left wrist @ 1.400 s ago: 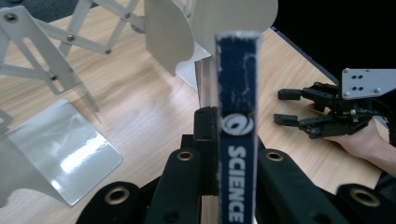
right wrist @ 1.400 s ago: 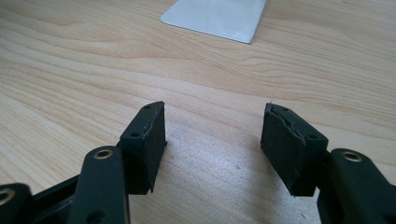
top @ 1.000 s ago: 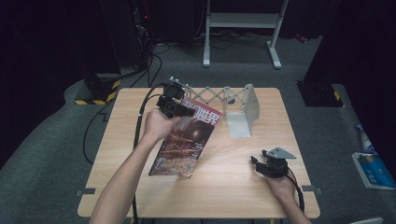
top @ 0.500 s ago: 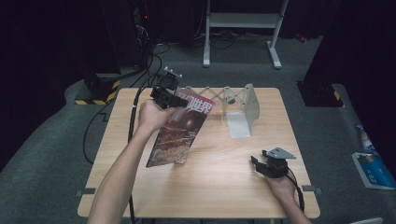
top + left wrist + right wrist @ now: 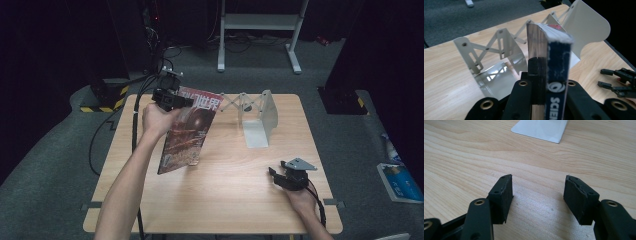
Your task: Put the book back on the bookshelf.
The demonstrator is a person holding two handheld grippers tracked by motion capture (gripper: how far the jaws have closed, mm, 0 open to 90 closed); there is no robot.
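Observation:
A magazine (image 5: pixel 187 132) with a dark reddish cover stands nearly upright on its lower edge on the wooden table (image 5: pixel 225 200). My left gripper (image 5: pixel 186 102) is shut on its top edge. In the left gripper view the magazine's blue spine (image 5: pixel 554 62) is clamped between the jaws of the left gripper (image 5: pixel 546 75). An expandable white metal bookend rack (image 5: pixel 260 117) stands just right of the magazine, and it also appears behind the spine as bookend rack (image 5: pixel 506 50). My right gripper (image 5: pixel 274 175) rests open and empty near the table's front right, seen close as right gripper (image 5: pixel 537 192).
The bookend's flat base plate (image 5: pixel 540 127) lies on the table ahead of the right gripper. A black cable (image 5: pixel 135 125) trails off the table's left side. On the floor at the right lies a blue booklet (image 5: pixel 400 182). A white stand frame (image 5: pixel 260 30) is behind the table.
The left gripper has raised the magazine from a slanted lie to nearly upright, moving up and slightly left. The right gripper has stayed put.

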